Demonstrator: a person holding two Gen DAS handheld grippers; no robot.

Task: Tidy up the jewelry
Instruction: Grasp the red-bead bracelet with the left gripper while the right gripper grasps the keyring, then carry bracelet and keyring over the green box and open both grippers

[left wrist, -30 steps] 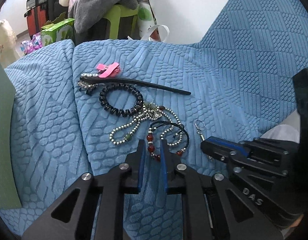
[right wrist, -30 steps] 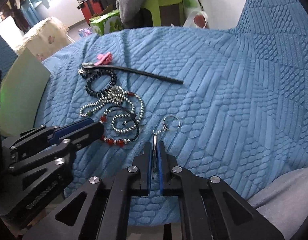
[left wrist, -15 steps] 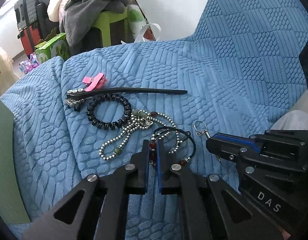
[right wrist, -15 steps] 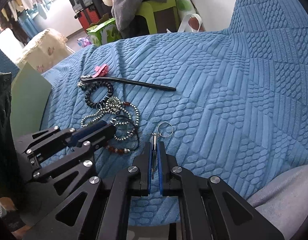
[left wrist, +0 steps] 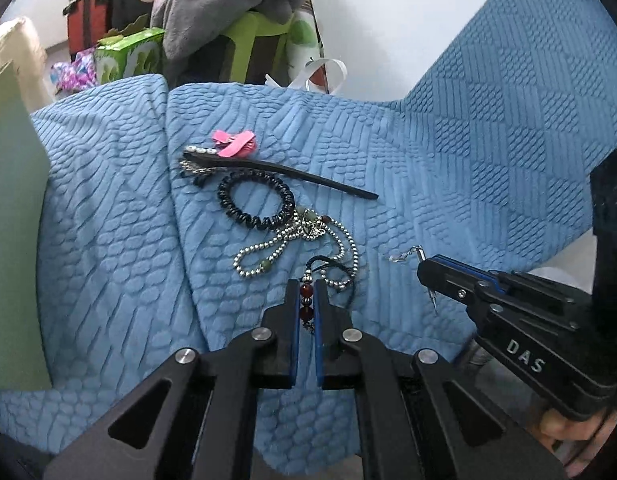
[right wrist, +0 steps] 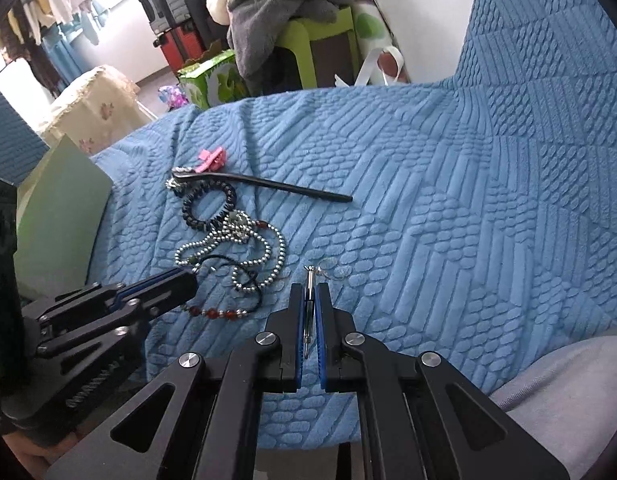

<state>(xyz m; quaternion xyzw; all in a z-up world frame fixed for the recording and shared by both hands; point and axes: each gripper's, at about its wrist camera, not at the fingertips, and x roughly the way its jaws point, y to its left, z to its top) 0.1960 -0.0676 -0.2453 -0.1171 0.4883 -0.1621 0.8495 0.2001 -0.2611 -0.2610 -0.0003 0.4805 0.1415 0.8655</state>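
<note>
Jewelry lies on a blue textured sofa cover (left wrist: pixel 448 152). My left gripper (left wrist: pixel 307 286) is shut on the red-bead cord bracelet (left wrist: pixel 306 292), whose red beads show in the right wrist view (right wrist: pixel 218 313). My right gripper (right wrist: pixel 308 292) is shut on a small metal keychain (right wrist: pixel 308 300) with a ring (right wrist: pixel 334 268); it also shows in the left wrist view (left wrist: pixel 406 255). Beyond lie a silver bead necklace (left wrist: pixel 292 240), a black spiral hair tie (left wrist: pixel 254 204), a black hair stick (left wrist: pixel 284 170) and a pink clip (left wrist: pixel 234 143).
A green board (left wrist: pixel 12 240) stands at the left edge of the sofa. Behind the sofa are a green stool with grey clothes (left wrist: pixel 228 12), a green box (left wrist: pixel 128 58) and suitcases (right wrist: pixel 176 12). A grey-clad leg (right wrist: pixel 568 384) is at the lower right.
My left gripper has closed on the red-bead bracelet and drawn it toward me, away from the necklace. My right gripper stays shut on the keychain, whose ring now blurs as it moves.
</note>
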